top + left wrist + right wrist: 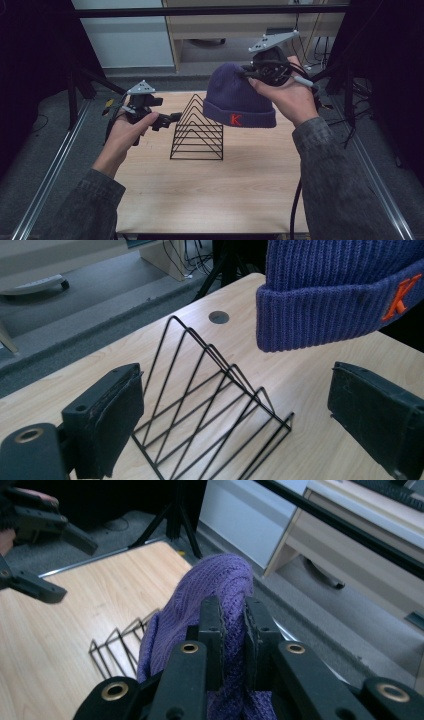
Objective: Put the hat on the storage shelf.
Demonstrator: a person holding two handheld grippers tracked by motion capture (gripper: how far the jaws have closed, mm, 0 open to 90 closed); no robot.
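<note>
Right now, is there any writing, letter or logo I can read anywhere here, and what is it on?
"K": one orange-red stitched letter on the folded cuff of the purple hat, which the right gripper holds above the table.
No other text can be read: the wire rack, the left gripper and the furniture behind carry nothing legible.

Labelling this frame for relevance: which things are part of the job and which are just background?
In play:
- purple beanie, pinched in the right gripper, held above the table
- black wire rack on the wooden table
- left gripper, fingers open, beside the rack

Background:
- white cabinet
- cables on the floor
</note>
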